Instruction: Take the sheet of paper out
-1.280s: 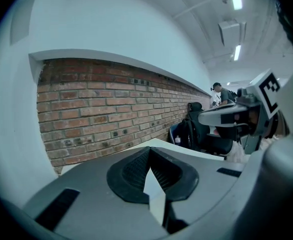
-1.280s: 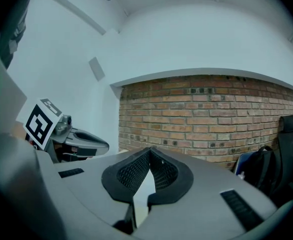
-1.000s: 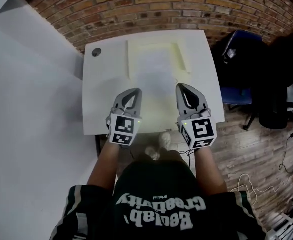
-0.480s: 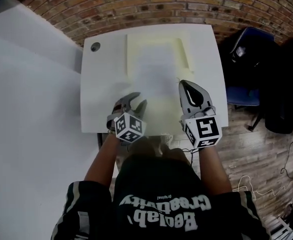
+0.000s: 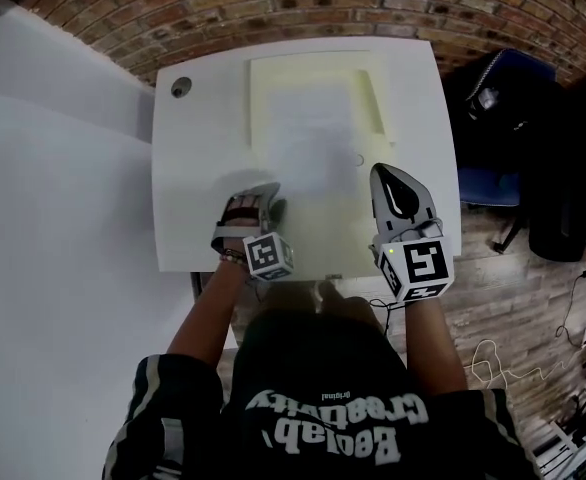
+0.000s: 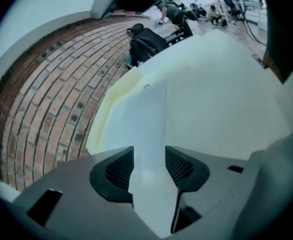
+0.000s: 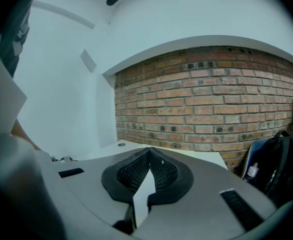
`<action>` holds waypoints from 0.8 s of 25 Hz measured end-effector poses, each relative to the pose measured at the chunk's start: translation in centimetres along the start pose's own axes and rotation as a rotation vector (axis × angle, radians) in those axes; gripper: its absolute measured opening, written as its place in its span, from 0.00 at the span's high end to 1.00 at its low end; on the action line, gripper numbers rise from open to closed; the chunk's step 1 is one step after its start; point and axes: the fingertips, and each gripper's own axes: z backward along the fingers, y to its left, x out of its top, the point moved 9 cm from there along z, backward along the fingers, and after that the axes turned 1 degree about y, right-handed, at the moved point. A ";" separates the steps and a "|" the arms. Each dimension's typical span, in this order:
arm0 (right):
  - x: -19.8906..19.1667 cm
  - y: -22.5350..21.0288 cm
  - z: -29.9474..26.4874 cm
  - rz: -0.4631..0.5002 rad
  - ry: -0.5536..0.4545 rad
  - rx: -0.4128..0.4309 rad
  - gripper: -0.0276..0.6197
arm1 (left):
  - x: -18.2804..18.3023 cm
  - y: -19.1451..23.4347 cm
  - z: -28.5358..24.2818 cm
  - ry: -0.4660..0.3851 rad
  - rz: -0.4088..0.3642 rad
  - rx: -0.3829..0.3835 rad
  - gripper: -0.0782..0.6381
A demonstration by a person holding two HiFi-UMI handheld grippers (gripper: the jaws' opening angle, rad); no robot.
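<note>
— Paper [image 5: 311, 133], where's it lying?
— Flat on the yellow folder [image 5: 271, 78], on the white table [image 5: 193, 178]. Left gripper [image 5: 260, 200] sits by its near corner, jaws slightly apart, paper showing between them. Right gripper [image 5: 385, 174] is pinched closed, empty.

The near end of the sheet of paper [image 6: 149, 129] slips down between the two jaws of the left claw [image 6: 149, 158]. There it goes out of sight behind the claw's grey body. I cannot tell if the jaws touch it.

From above, the paper ahead of this claw looks blurry, and any print on it cannot be read. Far ahead and to the left of the claw, a small round thing [image 5: 180, 87] sits on the table [image 5: 193, 168] corner. It is too small to tell.

To the right of the right claw [image 7: 149, 153], a dark chair [image 7: 279, 159] is cut off by the picture's edge.
</note>
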 end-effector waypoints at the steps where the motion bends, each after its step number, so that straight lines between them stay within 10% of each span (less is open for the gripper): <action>1: -0.1 -0.1 -0.2 -0.002 0.005 -0.005 0.97 | -0.1 -0.3 -0.4 0.000 -0.032 0.014 0.62; 6: -0.9 -0.1 -1.1 -0.007 0.034 -0.012 0.97 | -0.5 -1.0 -1.7 0.000 -0.134 0.114 0.66; 20: -2.1 0.4 -3.2 0.000 0.090 -0.005 0.97 | 0.0 2.3 -4.7 -0.011 -0.093 0.236 0.63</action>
